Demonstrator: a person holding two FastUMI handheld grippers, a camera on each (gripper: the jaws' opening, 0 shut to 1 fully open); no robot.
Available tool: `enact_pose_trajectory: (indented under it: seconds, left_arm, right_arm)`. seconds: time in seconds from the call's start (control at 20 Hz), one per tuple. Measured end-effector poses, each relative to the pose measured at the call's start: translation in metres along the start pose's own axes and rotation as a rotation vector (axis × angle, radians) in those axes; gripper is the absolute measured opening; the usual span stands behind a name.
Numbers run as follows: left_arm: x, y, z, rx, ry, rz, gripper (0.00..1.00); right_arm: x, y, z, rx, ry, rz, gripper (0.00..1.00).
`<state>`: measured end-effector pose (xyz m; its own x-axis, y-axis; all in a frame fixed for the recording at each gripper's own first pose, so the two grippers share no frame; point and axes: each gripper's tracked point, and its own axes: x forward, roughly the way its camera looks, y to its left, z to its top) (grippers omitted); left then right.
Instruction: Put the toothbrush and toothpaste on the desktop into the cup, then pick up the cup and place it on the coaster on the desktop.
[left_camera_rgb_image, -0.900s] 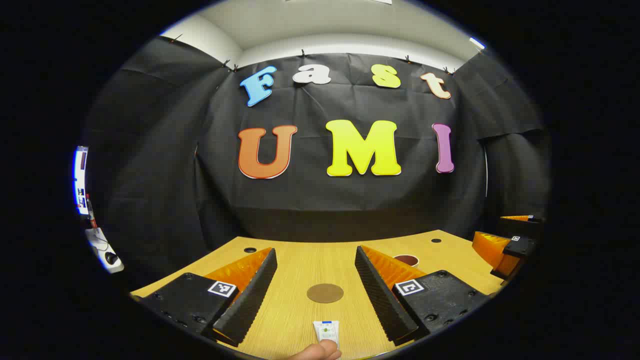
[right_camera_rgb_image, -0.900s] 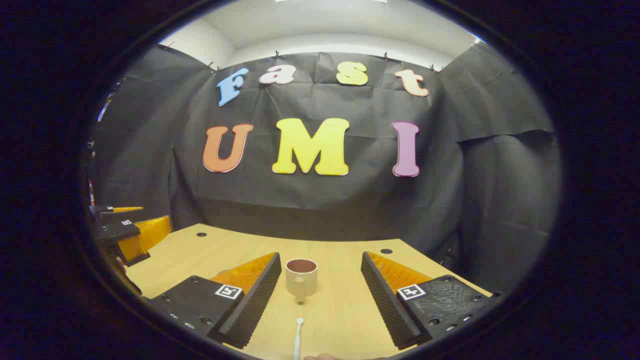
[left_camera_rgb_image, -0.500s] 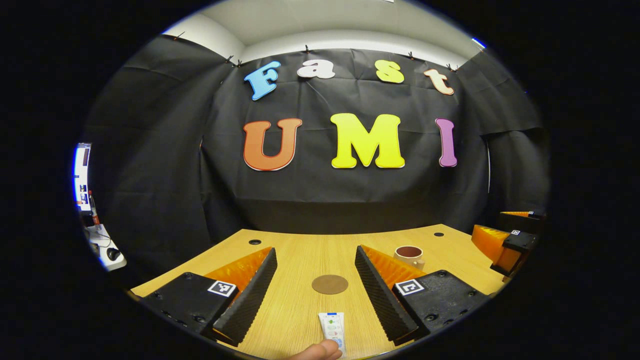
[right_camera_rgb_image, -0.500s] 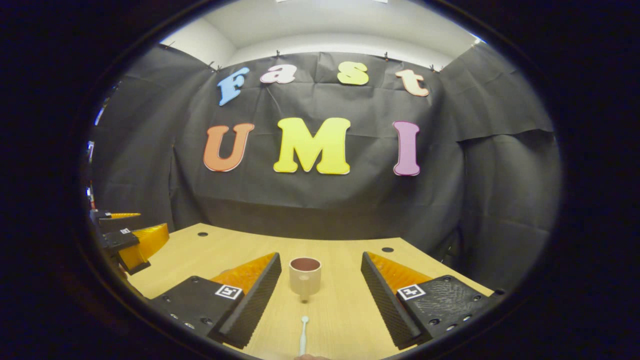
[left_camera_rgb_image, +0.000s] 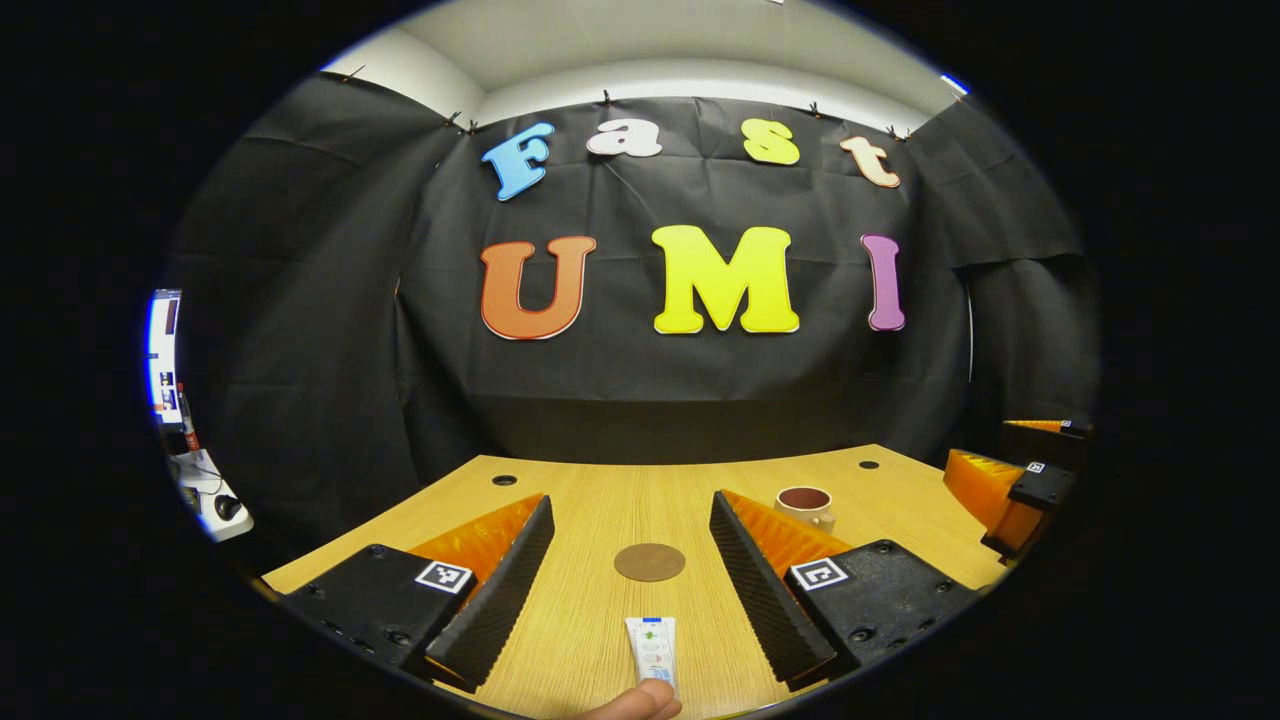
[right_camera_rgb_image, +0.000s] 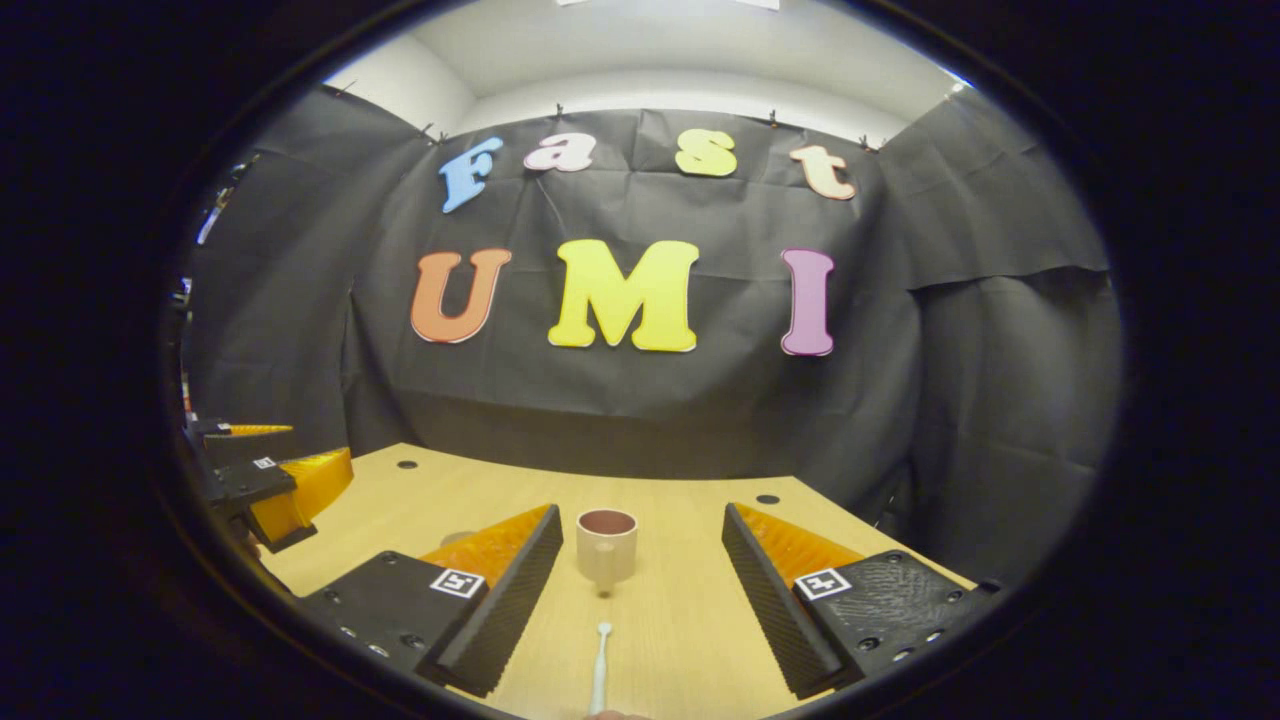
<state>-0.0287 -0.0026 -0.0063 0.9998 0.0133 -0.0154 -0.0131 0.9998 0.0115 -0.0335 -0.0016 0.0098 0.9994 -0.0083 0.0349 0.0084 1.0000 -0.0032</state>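
Observation:
In the left gripper view, my left gripper (left_camera_rgb_image: 632, 585) hangs open above the wooden desktop (left_camera_rgb_image: 590, 510). A white toothpaste tube (left_camera_rgb_image: 652, 648) lies between its fingers near the front edge, a fingertip (left_camera_rgb_image: 640, 703) touching its near end. The round brown coaster (left_camera_rgb_image: 650, 562) lies just beyond the tube. The beige cup (left_camera_rgb_image: 806, 505) stands farther right. In the right gripper view, my right gripper (right_camera_rgb_image: 640, 590) is open, with the cup (right_camera_rgb_image: 606, 545) upright straight ahead and a white toothbrush (right_camera_rgb_image: 600, 668) lying lengthwise in front of it. The other gripper (right_camera_rgb_image: 265, 485) shows at far left.
The desktop has small dark holes (left_camera_rgb_image: 504, 480) near its back corners (right_camera_rgb_image: 767, 498). The black cloth wall stands close behind the desk. The right gripper (left_camera_rgb_image: 1015, 490) sits at the right edge of the left gripper view. A bright screen and clutter (left_camera_rgb_image: 175, 400) lie beyond the booth's left side.
The left gripper view has risen and tilted, so the cup came out from behind its right finger and more of the tube shows. The right gripper drifted slightly; cup and toothbrush stayed put.

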Motion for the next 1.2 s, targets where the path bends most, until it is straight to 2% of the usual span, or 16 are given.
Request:
enact_pose_trajectory:
  seconds: [0.25,0.45,0.6,0.8,0.9,1.2]
  left_arm:
    - [-0.002,0.005,0.000,-0.004,0.004,0.012,0.99]
    - [0.000,0.003,-0.010,-0.003,0.020,0.008,0.99]
    - [0.003,-0.005,-0.024,-0.004,0.049,-0.011,0.99]
    - [0.006,-0.013,-0.046,0.015,0.087,-0.030,0.99]
    - [0.008,-0.014,-0.055,0.018,0.105,-0.032,1.00]
    - [0.012,-0.010,-0.083,0.007,0.167,-0.026,1.00]
  right_arm:
    - [-0.001,0.000,0.003,-0.010,-0.008,-0.013,0.95]
    - [0.004,0.001,-0.013,-0.013,0.029,-0.004,0.95]
    - [0.013,0.004,-0.047,-0.012,0.096,0.011,0.96]
    - [0.023,0.002,-0.114,-0.028,0.248,0.015,0.95]
    - [0.026,0.011,-0.150,-0.009,0.347,0.046,0.96]
    - [0.028,0.023,-0.198,0.055,0.502,0.079,0.89]
